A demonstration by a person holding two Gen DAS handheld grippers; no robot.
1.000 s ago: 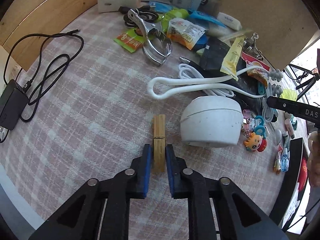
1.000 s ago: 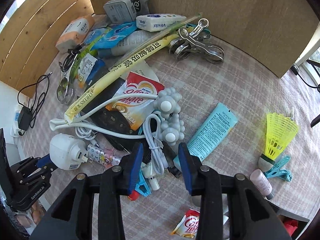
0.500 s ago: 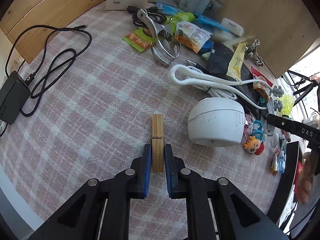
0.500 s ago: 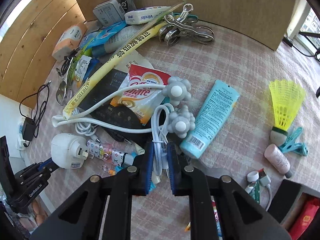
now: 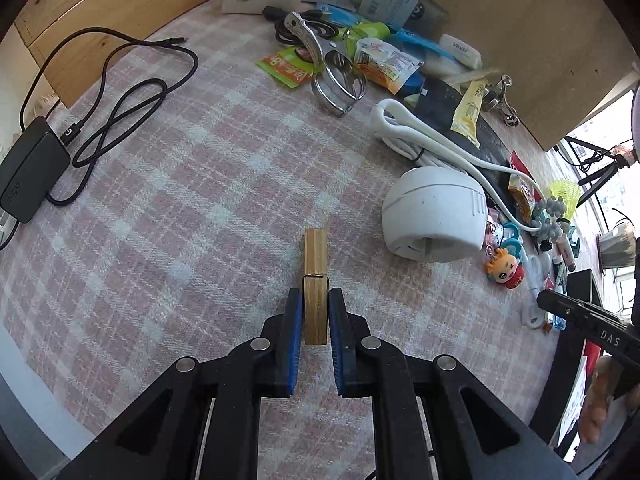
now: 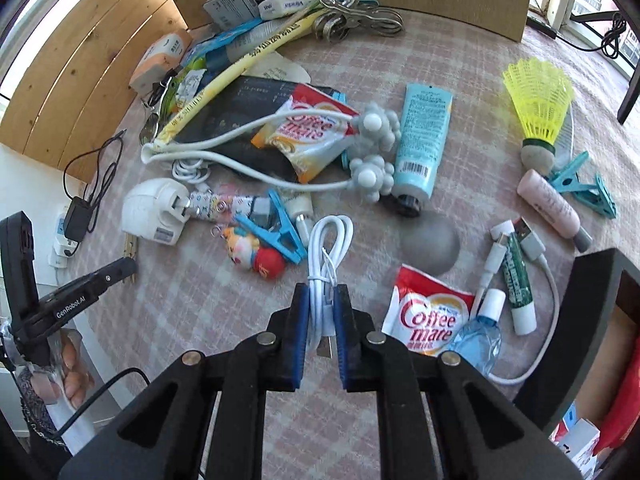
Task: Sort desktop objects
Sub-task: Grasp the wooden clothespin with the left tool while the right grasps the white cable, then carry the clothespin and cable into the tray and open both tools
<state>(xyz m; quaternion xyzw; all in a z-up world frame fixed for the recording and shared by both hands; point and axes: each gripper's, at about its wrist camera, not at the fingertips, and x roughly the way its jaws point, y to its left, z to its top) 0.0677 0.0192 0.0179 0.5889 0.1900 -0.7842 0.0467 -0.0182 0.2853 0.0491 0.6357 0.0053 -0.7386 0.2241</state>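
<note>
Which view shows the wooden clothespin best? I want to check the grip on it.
The left wrist view: the clothespin sits centred, its near end clamped in the left gripper, its far end sticking out over the tablecloth. The right wrist view shows only a small sliver of it by the left gripper's tip, too little to judge.

Clothespin (image 5: 315,276): we see it left of the round plug adapter (image 5: 434,216).
Coiled cable (image 6: 326,264): before the massager (image 6: 372,148), left of the creamer sachet (image 6: 428,316).
Shuttlecock (image 6: 538,108): behind the plastic clip (image 6: 586,188).
</note>
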